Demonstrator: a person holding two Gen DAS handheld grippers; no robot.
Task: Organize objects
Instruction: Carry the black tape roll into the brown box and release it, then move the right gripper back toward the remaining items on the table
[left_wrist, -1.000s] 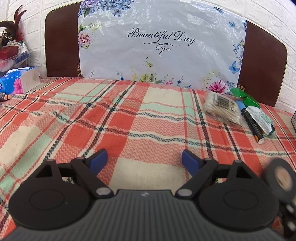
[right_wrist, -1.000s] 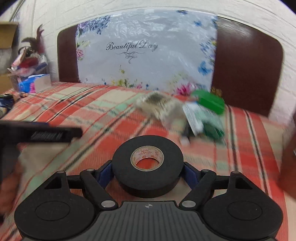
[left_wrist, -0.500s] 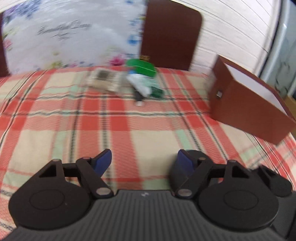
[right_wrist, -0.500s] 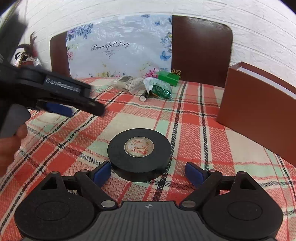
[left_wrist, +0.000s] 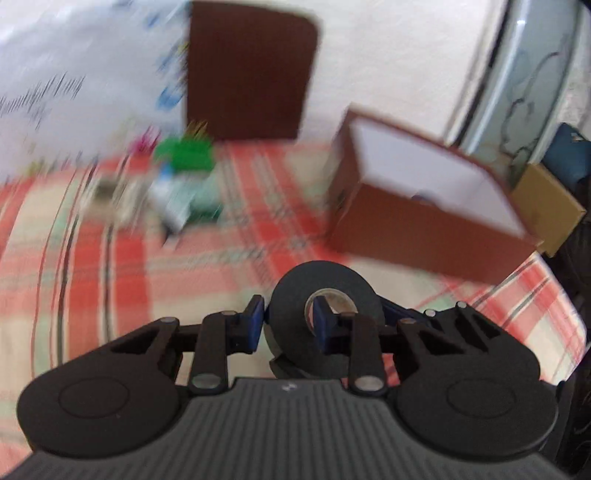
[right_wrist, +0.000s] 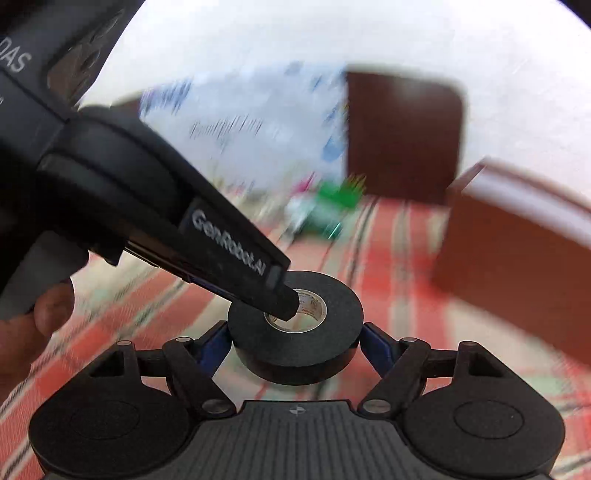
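Note:
A black roll of tape (left_wrist: 325, 295) (right_wrist: 295, 325) is held above the plaid bed by both grippers. My left gripper (left_wrist: 288, 321) is shut on the roll's left wall, with one finger outside and one inside the core hole. In the right wrist view the left gripper's black finger (right_wrist: 280, 299) reaches into the core. My right gripper (right_wrist: 293, 343) is shut on the roll's outer sides. A brown open box (left_wrist: 424, 206) (right_wrist: 517, 240) with a white inside stands to the right.
A blurred pile of small items, with a green packet (left_wrist: 184, 151) (right_wrist: 336, 195), lies at the back of the plaid cover (left_wrist: 110, 258). A dark headboard (left_wrist: 247, 70) and a floral plastic sheet (right_wrist: 240, 122) stand behind. A cardboard box (left_wrist: 546, 206) sits past the bed's right edge.
The right gripper has closed on the tape roll and lifted it. The left gripper has swung in and shut on the roll's wall through its core.

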